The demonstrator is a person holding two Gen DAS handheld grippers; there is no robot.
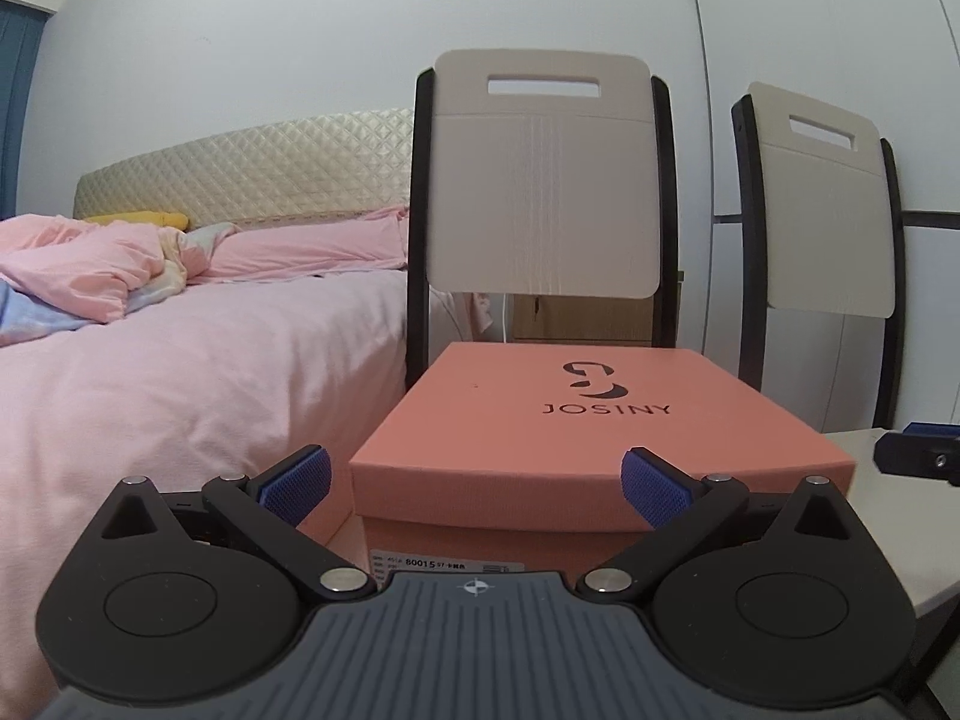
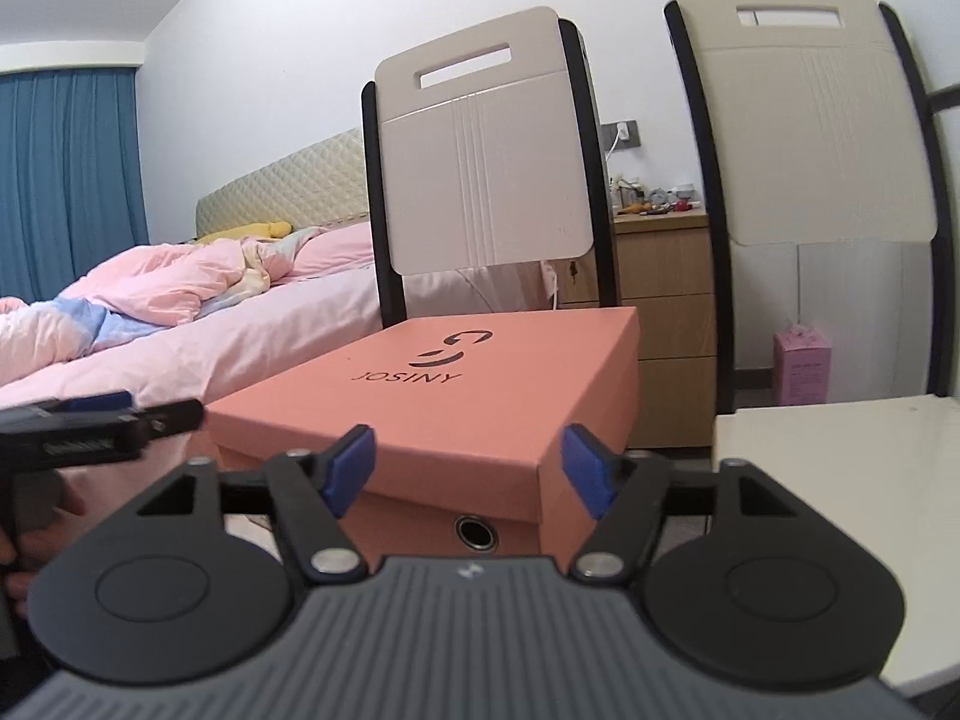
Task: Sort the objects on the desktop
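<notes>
fingers (image 1: 651,495) spread, shoe box (image 1: 576,420) lidded

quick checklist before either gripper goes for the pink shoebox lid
1. Left gripper jaws open: ok.
2. Right gripper jaws open: ok.
3. Both jaws empty: ok.
4. Shoebox lid shut and flat: ok.
5. Lid top free of other items: ok.
6. What the shoebox rests on, and whether it sits steady: cannot tell.
</notes>
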